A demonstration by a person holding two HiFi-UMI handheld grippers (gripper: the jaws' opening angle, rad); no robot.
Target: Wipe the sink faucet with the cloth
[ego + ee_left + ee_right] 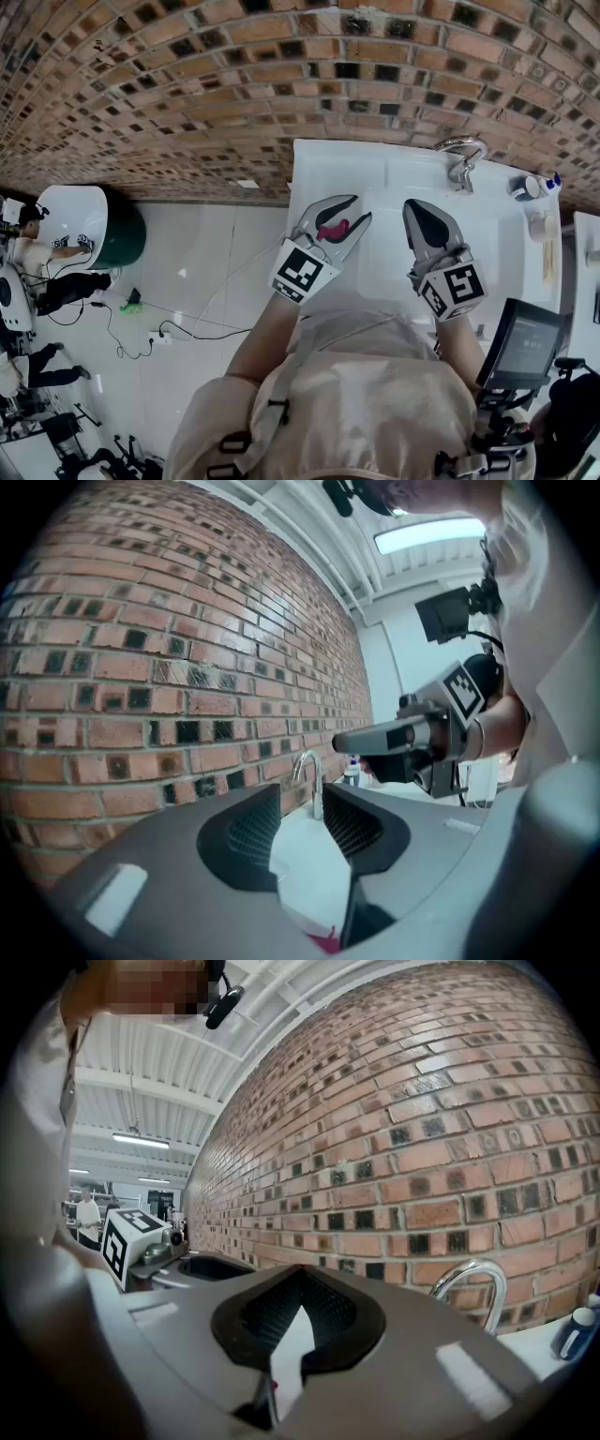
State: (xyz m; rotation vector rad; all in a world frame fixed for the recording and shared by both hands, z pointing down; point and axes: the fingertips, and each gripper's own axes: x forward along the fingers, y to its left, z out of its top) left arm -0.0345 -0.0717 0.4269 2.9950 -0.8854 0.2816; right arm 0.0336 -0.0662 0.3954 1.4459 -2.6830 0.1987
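Head view: marker-cubed tongs [362,208] hold cloth [333,228].

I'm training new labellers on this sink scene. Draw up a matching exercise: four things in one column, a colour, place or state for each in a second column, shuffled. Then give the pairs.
Things:
1. cloth
2. faucet
3. right gripper
4. sink

Descriptions:
A. white
B. jaws together, nothing between them
C. pink, between the jaws of the left gripper
D. shiny metal, at the back edge by the brick wall

Pairs: 1-C, 2-D, 3-B, 4-A
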